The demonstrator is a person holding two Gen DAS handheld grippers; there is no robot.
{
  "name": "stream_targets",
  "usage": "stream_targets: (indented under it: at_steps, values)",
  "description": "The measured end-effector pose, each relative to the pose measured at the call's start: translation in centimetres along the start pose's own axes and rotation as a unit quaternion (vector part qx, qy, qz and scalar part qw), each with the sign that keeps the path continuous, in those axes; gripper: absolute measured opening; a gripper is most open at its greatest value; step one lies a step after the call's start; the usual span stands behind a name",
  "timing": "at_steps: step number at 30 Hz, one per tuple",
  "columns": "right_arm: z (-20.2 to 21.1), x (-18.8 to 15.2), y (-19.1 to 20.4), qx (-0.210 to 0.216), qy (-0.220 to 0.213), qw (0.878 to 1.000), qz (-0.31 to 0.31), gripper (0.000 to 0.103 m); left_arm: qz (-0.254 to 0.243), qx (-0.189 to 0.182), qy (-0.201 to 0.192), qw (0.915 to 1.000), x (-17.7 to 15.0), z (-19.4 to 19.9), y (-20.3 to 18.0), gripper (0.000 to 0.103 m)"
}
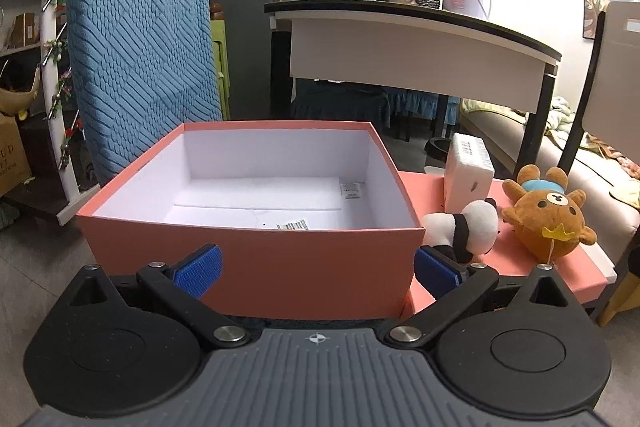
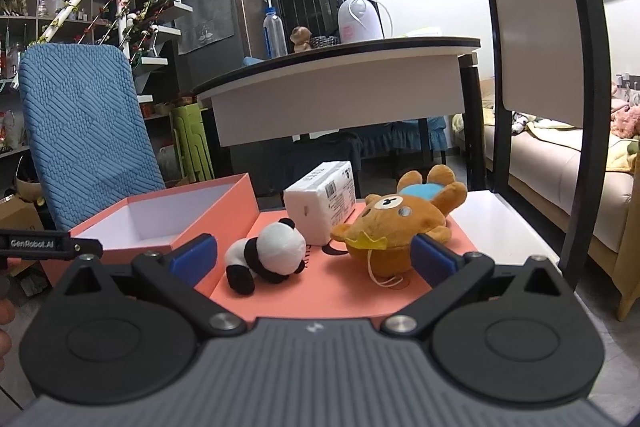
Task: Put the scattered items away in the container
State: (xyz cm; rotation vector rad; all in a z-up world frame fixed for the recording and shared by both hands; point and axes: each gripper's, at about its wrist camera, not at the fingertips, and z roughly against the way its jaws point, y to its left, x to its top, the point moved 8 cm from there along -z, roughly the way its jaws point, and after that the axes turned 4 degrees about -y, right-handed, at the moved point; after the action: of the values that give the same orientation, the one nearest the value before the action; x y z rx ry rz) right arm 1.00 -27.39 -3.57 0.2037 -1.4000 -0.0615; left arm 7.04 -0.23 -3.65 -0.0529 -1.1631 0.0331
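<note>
- left wrist view: the left gripper [image 1: 318,267] is spread wide with nothing between its blue pads, facing the near wall of the open pink box [image 1: 256,255]. inside the box lie only 2 small paper packets. to the box's right, on the pink lid [image 1: 576,267], lie the panda plush [image 1: 464,227], the brown bear plush [image 1: 550,215] and the white tissue pack [image 1: 468,171].
- right wrist view: the right gripper [image 2: 314,261] is spread wide and holds nothing. the panda plush [image 2: 268,255] lies between its fingers. the brown bear plush [image 2: 396,227] touches the right pad. the tissue pack [image 2: 324,203] stands behind them, the pink box [image 2: 168,215] at the left.
</note>
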Motion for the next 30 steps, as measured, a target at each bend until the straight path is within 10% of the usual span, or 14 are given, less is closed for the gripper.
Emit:
stream_targets:
  at_steps: [30]
  values:
    - [0.2,-0.1,0.6,-0.017,-0.016,1.0,-0.007,0.103,-0.048,0.037,-0.012,0.9981,-0.9,0.8,1.2,0.103]
